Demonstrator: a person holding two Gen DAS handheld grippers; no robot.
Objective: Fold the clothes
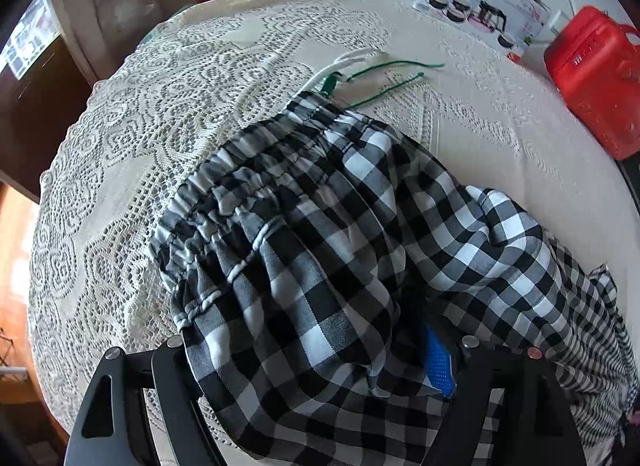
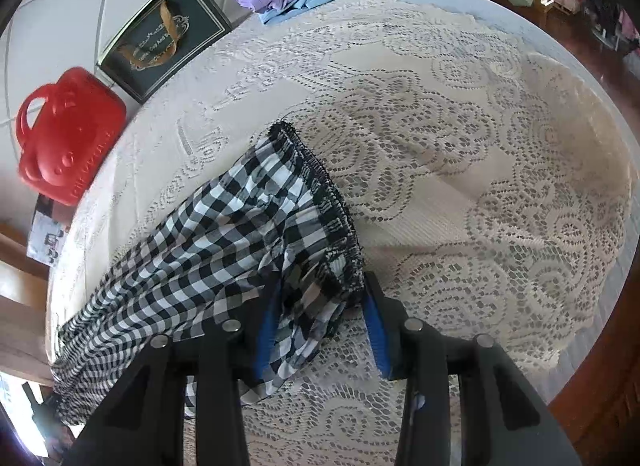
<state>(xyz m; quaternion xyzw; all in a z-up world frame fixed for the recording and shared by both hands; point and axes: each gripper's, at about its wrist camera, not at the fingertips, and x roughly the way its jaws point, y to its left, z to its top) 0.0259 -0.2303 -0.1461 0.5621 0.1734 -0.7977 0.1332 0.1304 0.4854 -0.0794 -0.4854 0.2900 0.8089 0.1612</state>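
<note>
Trousers (image 1: 312, 250) draped over left fingers (image 1: 438, 366) | hem (image 2: 332, 201) between right fingers (image 2: 376, 330)

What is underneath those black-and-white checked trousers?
Under the checked trousers lies a cream lace tablecloth spread over the round table; it shows all around them. What the cloth beneath the fabric looks like, or whether anything else lies there, is hidden by the trousers.

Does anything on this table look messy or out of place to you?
Only the checked trousers: they lie bunched and rumpled on the lace tablecloth, one leg trailing off the table's edge, the green drawstring sprawled loose beyond the waistband. Nothing looks spilled or damaged.
</note>
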